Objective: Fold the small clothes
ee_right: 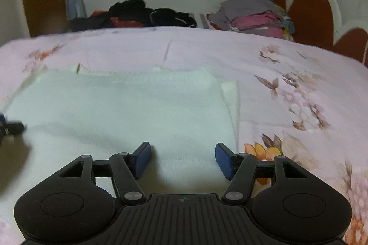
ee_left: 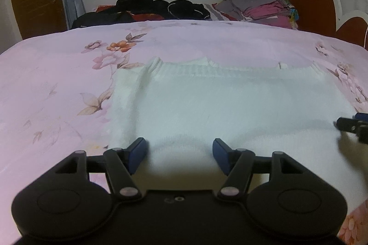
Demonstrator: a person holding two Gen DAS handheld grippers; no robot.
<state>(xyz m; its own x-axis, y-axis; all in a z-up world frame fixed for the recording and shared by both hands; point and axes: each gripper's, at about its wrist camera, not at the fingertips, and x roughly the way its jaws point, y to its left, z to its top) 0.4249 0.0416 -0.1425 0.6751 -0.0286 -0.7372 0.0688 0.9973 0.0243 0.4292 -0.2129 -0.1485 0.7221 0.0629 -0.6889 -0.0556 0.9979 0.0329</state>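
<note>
Folded white garment [ee_left: 230, 102] flat on floral bedspread [ee_left: 57, 88]. Left gripper [ee_left: 179, 148] and right gripper [ee_right: 182, 152] above near edge, jaws apart (nothing gripped).

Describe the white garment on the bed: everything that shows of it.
The white garment is a soft, fuzzy knit piece with a ribbed band along its far edge. It lies spread flat on the pink floral bedspread, with its sides folded in, making a rough rectangle. The left gripper and right gripper hang over its near edge, jaws open, pinching nothing. Whether the pads brush the fabric cannot be told.
</note>
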